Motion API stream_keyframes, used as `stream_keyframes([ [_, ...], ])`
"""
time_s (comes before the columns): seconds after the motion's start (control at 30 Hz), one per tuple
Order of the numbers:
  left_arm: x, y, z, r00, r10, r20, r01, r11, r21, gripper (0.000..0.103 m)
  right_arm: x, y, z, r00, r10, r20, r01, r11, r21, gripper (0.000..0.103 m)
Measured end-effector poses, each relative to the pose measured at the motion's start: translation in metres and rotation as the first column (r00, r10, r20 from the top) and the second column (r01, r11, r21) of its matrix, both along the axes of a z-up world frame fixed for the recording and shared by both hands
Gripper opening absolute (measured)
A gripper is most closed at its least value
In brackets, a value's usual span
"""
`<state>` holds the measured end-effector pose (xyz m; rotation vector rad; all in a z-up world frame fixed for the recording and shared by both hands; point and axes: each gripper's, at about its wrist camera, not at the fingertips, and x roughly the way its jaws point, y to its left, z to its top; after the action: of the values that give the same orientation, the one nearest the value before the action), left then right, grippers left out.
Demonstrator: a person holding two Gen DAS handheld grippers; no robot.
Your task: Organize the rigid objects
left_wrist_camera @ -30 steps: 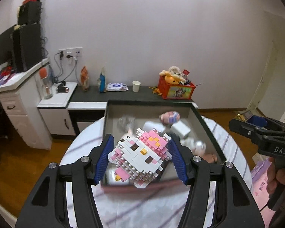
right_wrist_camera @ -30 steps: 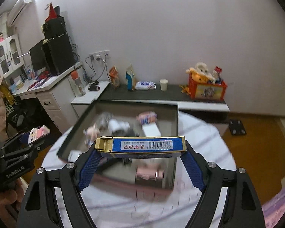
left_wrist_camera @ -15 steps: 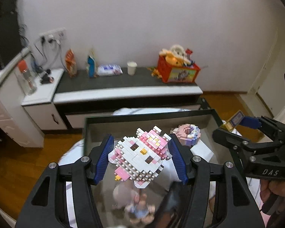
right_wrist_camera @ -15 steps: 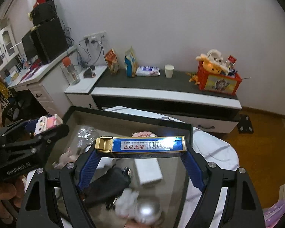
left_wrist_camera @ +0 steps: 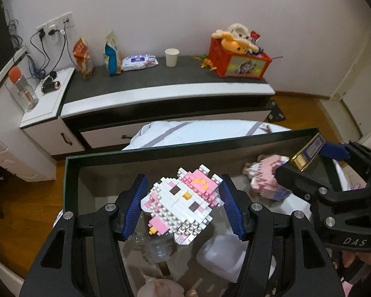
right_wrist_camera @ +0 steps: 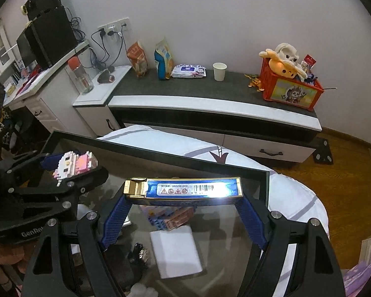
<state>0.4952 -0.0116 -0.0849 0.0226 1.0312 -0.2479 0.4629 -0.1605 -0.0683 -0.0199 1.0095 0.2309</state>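
Note:
My left gripper (left_wrist_camera: 181,206) is shut on a white and pink brick-built cat figure (left_wrist_camera: 180,201) and holds it above the open dark box (left_wrist_camera: 160,152). My right gripper (right_wrist_camera: 183,198) is shut on a flat blue and gold box (right_wrist_camera: 185,188), held by its ends above the same dark box (right_wrist_camera: 160,154). The right gripper with the blue box (left_wrist_camera: 309,149) shows at the right of the left wrist view. The left gripper with the cat figure (right_wrist_camera: 74,164) shows at the left of the right wrist view.
The dark box holds a pink brick figure (left_wrist_camera: 267,180), a white block (right_wrist_camera: 175,250), a printed carton (right_wrist_camera: 170,216) and a small dark figure (right_wrist_camera: 139,251). It sits on a round white-clothed table (right_wrist_camera: 291,198). A low cabinet (right_wrist_camera: 210,104) with a red toy crate (right_wrist_camera: 289,86) stands behind.
Both grippers have moved forward and down over the dark box, still holding the cat figure and the blue box. The box contents now lie right beneath them.

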Motion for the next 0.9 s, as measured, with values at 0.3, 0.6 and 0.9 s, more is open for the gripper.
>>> stream_keyframes([
  [0.3,-0.007,0.007,0.006,0.998,0.057,0.017,-0.058,0.996,0.072,0.098,-0.012,0.003,0.004,1.0,0.022,0.018,-0.022,1.0,-0.011,0.098],
  [0.6,-0.034,0.009,0.022,0.998,0.047,0.041,-0.05,0.994,0.092,0.102,-0.037,0.004,0.015,0.999,0.031,0.033,-0.03,0.999,-0.019,0.103],
  [0.9,-0.093,0.026,0.055,0.989,0.092,0.112,-0.101,0.992,0.074,0.103,-0.083,-0.006,0.036,1.0,-0.001,0.03,0.0,0.999,0.04,0.103],
])
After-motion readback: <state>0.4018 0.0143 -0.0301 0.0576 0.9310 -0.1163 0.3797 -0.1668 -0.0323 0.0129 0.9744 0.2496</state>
